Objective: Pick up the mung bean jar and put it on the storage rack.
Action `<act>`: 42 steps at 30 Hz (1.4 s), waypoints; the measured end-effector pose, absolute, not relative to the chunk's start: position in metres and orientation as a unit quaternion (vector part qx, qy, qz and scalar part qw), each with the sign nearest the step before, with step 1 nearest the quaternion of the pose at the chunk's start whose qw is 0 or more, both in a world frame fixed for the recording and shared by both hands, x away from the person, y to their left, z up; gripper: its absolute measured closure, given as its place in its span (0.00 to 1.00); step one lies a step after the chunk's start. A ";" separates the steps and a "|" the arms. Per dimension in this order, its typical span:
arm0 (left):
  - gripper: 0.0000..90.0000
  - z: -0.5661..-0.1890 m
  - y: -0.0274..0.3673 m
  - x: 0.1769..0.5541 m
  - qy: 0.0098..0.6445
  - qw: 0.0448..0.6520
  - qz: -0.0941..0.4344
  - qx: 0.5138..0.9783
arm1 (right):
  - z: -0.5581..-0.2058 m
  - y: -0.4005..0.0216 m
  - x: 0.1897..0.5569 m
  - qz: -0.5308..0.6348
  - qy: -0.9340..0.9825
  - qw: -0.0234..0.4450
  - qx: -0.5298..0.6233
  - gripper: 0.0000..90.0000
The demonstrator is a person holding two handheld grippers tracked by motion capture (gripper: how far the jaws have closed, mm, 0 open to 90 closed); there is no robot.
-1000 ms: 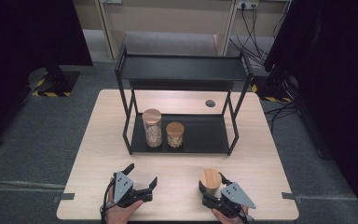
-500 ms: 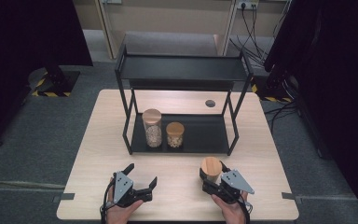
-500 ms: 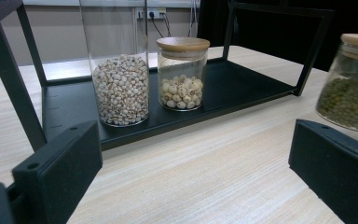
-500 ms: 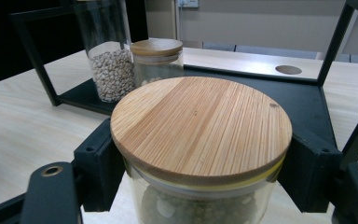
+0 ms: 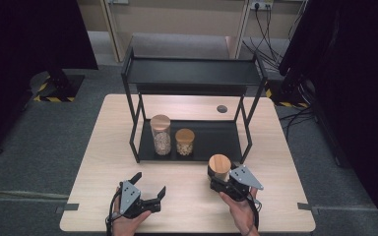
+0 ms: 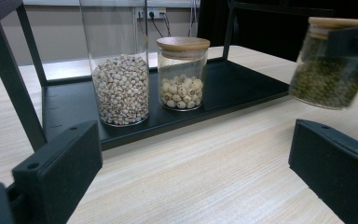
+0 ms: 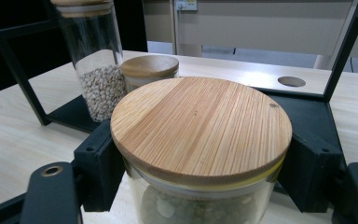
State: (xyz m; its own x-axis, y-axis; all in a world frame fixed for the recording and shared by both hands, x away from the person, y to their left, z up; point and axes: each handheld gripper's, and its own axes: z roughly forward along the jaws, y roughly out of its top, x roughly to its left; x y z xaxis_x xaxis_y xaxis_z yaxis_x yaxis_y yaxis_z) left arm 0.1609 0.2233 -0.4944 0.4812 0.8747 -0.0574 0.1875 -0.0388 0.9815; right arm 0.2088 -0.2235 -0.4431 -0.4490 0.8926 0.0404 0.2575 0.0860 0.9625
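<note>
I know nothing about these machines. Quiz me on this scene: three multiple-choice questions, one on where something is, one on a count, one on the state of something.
1. Where do the two jars of pale grains stand?
A. on the rack's top shelf
B. on the rack's bottom shelf
C. on the floor

2. How many jars with wooden lids are there in all?
A. two
B. three
C. five

3. What is the right gripper doing?
A. closed on a jar
B. open over bare table
C. resting on the rack

Answers:
1. B: the tall jar and the short jar sit on the bottom shelf.
2. B: those two, plus the jar of green grains.
3. A: the right gripper has its fingers against that jar, while the left gripper is open.
</note>
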 end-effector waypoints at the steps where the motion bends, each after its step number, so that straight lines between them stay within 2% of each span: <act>1: 0.02 -0.494 0.223 0.161 0.407 0.561 0.306 0.652 | -0.442 -0.222 0.211 0.522 0.671 0.306 0.429 0.28; 25: 0.02 -0.495 0.223 0.161 0.407 0.561 0.306 0.653 | -0.432 -0.195 0.267 0.500 0.673 0.310 0.447 0.28; 42: 0.02 -0.494 0.224 0.161 0.407 0.562 0.305 0.653 | -0.439 -0.174 0.305 0.483 0.662 0.324 0.473 0.28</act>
State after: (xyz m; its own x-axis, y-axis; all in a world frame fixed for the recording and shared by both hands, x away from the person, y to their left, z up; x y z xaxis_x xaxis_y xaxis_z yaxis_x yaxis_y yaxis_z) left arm 0.1612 0.2238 -0.4945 0.4838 0.8732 -0.0591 0.1891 -0.0383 0.9812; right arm 0.3049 -0.1737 -0.4393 -0.3432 0.9389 0.0273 0.3129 0.0868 0.9458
